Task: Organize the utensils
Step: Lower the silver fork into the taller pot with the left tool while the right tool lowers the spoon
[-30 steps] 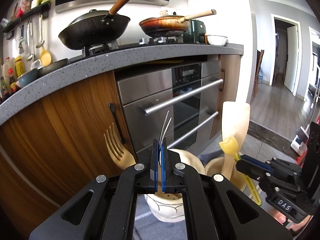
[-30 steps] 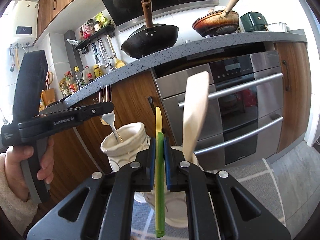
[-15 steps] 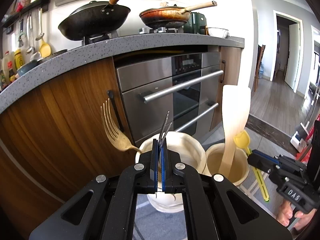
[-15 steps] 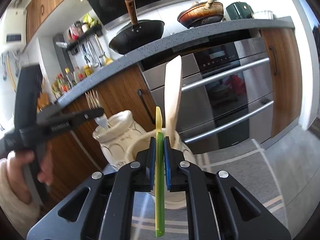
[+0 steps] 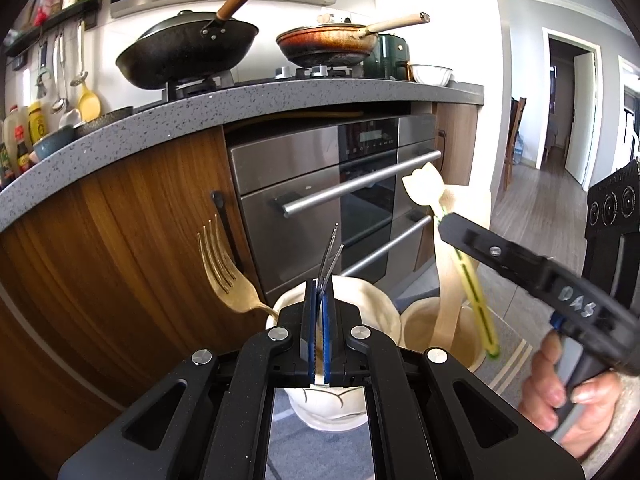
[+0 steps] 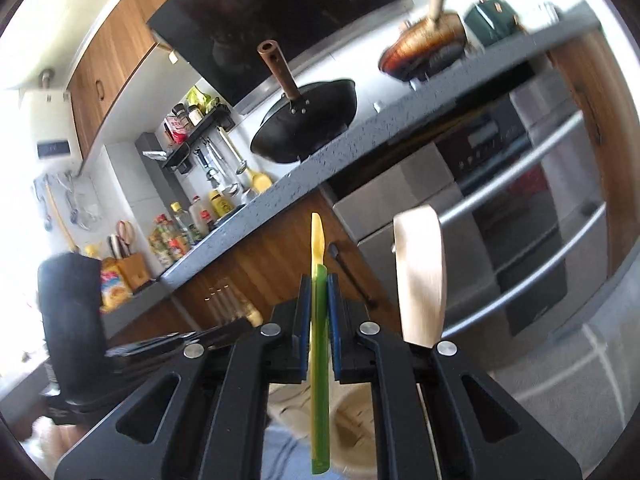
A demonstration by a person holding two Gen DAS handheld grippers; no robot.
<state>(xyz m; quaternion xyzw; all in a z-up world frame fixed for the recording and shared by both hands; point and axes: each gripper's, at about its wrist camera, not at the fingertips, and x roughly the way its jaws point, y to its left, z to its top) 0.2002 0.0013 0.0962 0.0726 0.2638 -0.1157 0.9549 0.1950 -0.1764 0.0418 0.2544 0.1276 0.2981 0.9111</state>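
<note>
1. Two pots are standing side by side on the floor by the oven (image 5: 320, 176): a white pot (image 5: 360, 300) and a tan pot (image 5: 468, 344) holding a wooden spatula (image 5: 456, 264).
2. The right gripper (image 6: 319, 312), nearer the tan pot, is clamping a green tool (image 6: 320, 380), whose long axis is slanting with its lower tip just above that pot.
3. The left gripper (image 5: 319, 320) is pinching a silver fork (image 5: 330, 256) over the white pot, beside a gold fork (image 5: 224, 272).

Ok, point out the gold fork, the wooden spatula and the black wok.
gold fork (image 5: 224, 276), left wrist view, on its tines.
wooden spatula (image 6: 420, 276), right wrist view, middle of the blade.
black wok (image 5: 188, 52), left wrist view, on the bowl's side.
</note>
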